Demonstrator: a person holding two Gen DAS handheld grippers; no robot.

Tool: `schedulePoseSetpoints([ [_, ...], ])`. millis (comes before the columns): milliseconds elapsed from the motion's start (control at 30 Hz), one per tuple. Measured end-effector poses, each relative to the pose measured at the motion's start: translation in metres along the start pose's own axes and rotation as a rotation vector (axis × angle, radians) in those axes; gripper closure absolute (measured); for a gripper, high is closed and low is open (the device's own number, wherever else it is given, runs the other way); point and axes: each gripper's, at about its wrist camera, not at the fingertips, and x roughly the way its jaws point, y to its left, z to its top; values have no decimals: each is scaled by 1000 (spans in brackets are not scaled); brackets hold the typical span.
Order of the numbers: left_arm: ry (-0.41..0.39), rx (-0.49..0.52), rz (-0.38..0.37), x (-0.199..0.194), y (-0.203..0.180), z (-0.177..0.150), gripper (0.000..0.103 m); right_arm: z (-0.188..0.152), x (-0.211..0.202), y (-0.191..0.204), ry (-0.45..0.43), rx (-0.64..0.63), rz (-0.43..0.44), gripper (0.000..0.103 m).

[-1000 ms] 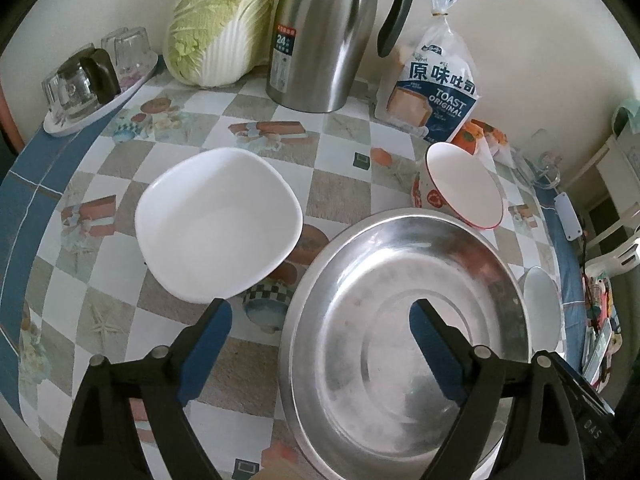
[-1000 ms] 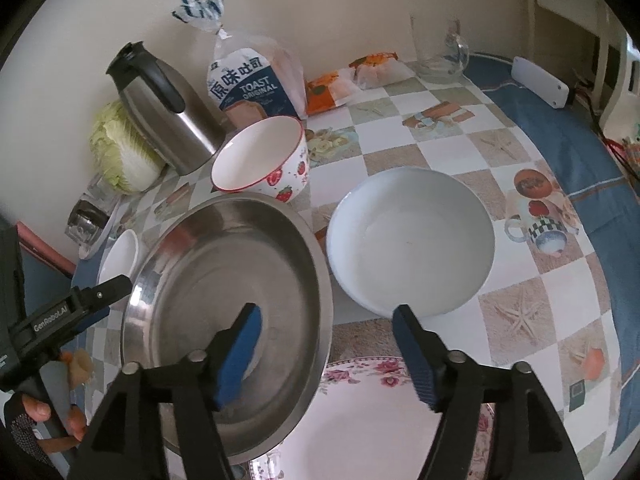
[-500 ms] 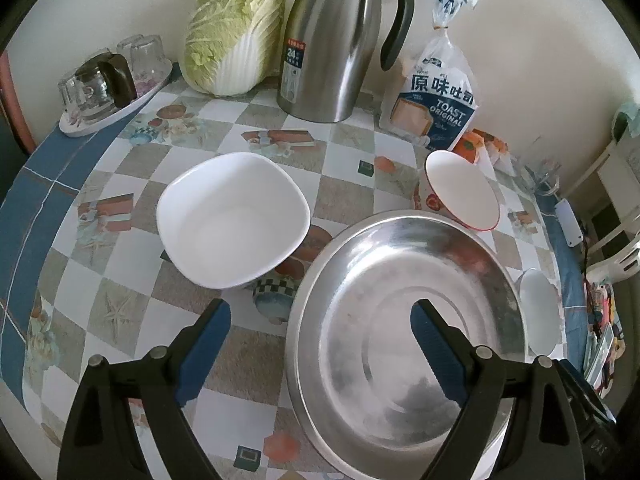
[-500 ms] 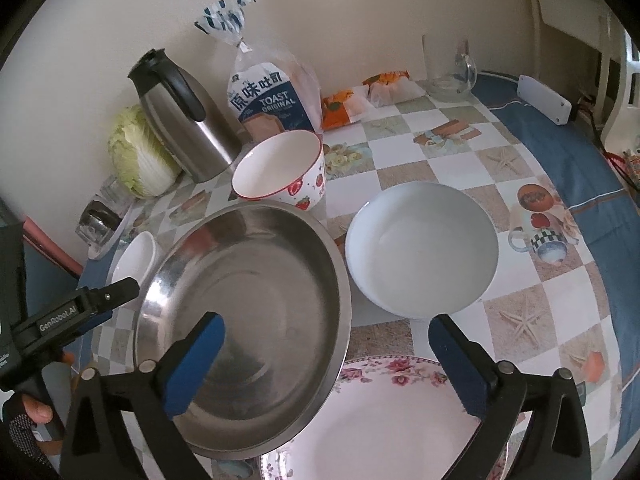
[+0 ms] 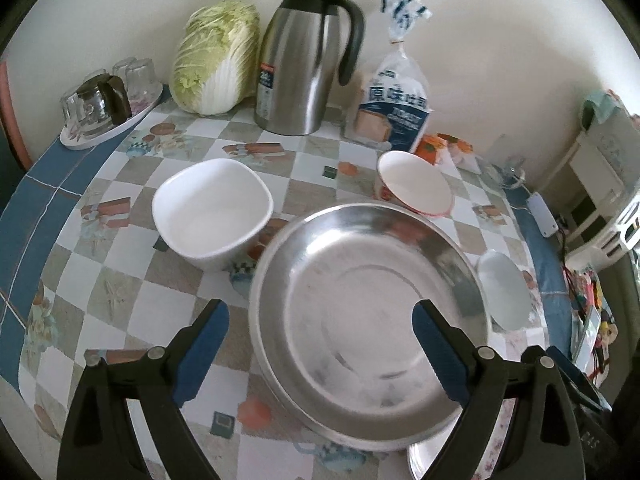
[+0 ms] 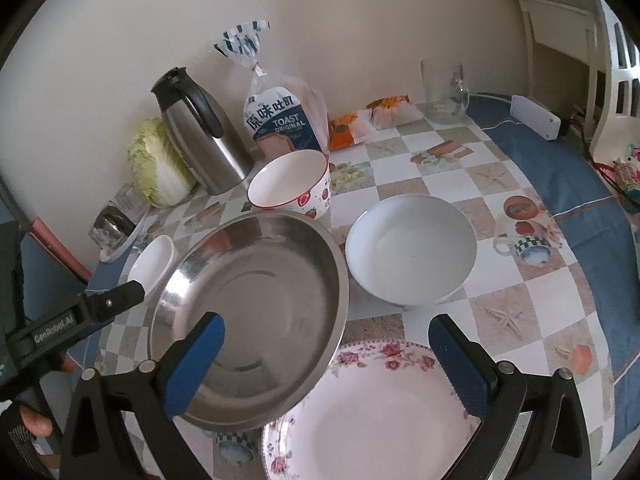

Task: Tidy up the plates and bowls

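**Both tongs free above the steel basin, next pick undecided**

The steel basin sat on the checked surface with its near edge lapping over the rim of the floral plate. Behind the basin stood the strawberry bowl; just beside it on one flank lay the round white bowl, and on the other flank the square white bowl.

The left tongs stood wide with nothing between them, hanging over the basin's near rim. The right tongs were spread to their widest, also holding nothing, above the seam where basin met plate.

To nest the bowls well, the likely best course was to grip one bowl by a single wall, one pad inside and one outside. It should be lifted clear before crossing the basin's rim, since the glazed ware would probably slip if pinched shallowly.
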Motion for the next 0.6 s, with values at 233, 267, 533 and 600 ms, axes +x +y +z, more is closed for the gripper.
schedulePoseSetpoints([
  [233,-24,10,-9,-16,-9,-18,9,-14,-18,-5,-13,-21,-3,0],
  [267,-25,10,-10,-17,-10,-20,9,-15,-20,-7,-15,-17,1,0],
  [533,-11,39,-41,-25,-21,-47,9,-28,-36,-22,-13,0,4,0],
  [600,0,39,-46,-24,-23,-50,9,-30,-37,-26,-6,9,7,0],
])
